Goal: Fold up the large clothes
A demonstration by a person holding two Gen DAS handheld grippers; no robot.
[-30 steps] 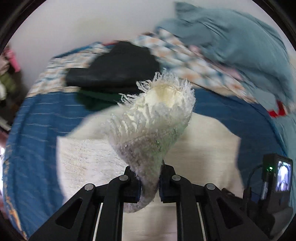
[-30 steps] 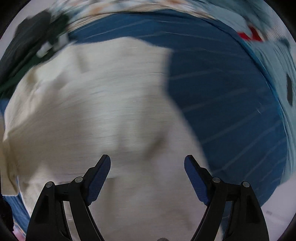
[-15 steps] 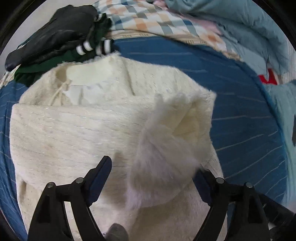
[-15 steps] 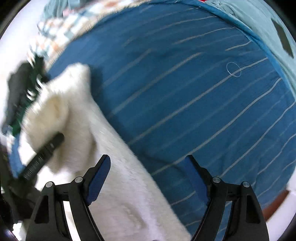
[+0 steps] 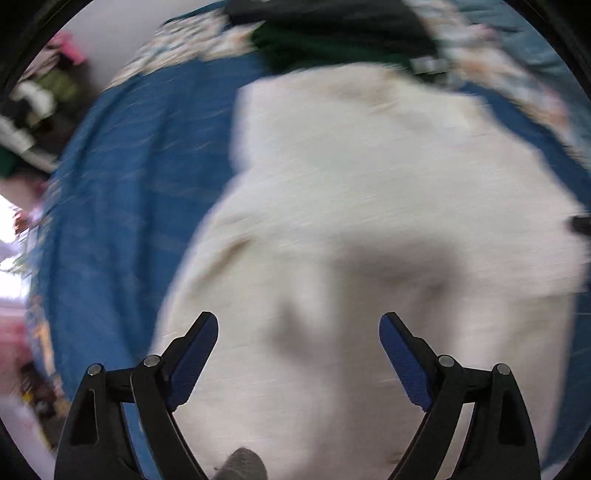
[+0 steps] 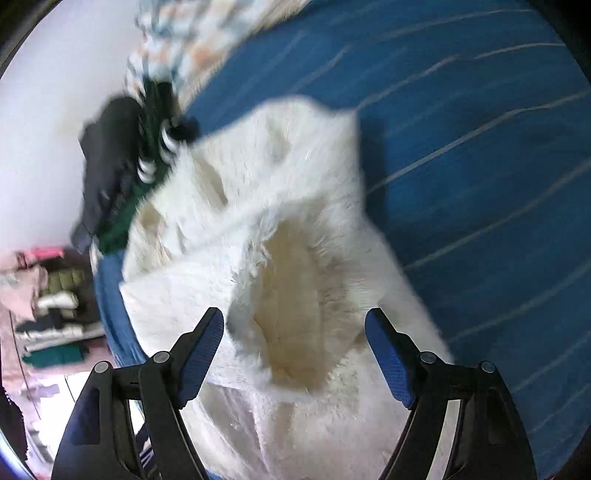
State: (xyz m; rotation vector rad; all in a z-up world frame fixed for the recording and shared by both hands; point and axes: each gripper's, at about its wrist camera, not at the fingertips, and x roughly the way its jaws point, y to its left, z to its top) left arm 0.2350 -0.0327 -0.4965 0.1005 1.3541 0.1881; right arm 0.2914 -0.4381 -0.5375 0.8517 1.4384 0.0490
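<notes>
A fluffy white sweater (image 6: 295,258) lies spread on a blue striped bedcover (image 6: 480,166), directly below and ahead of both grippers. In the right wrist view its folded sleeve end, with a yellowish lining showing at the opening, sits just ahead of the right gripper (image 6: 294,321), reaching into the gap between the blue pads (image 6: 199,354). The jaws of that gripper are closing, yet the pads stand apart and do not press on the fabric.

In the left wrist view, which is blurred, the same sweater (image 5: 369,221) fills the space in front of the left gripper (image 5: 298,325). Its jaws are opening, the pads wide apart over the knit with nothing clamped between them.

Beyond the sweater's far edge, ahead of the left gripper, lie a dark green garment (image 5: 332,48) and a black garment (image 5: 314,11), touching the sweater's top edge. In the right wrist view the same dark clothes (image 6: 110,166) sit ahead and to the left, with black and white striped cuffs. Further out, a checked blanket (image 6: 184,37) borders the bedcover, and to the far left stacked folded clothes (image 6: 55,314) stand off the bed
</notes>
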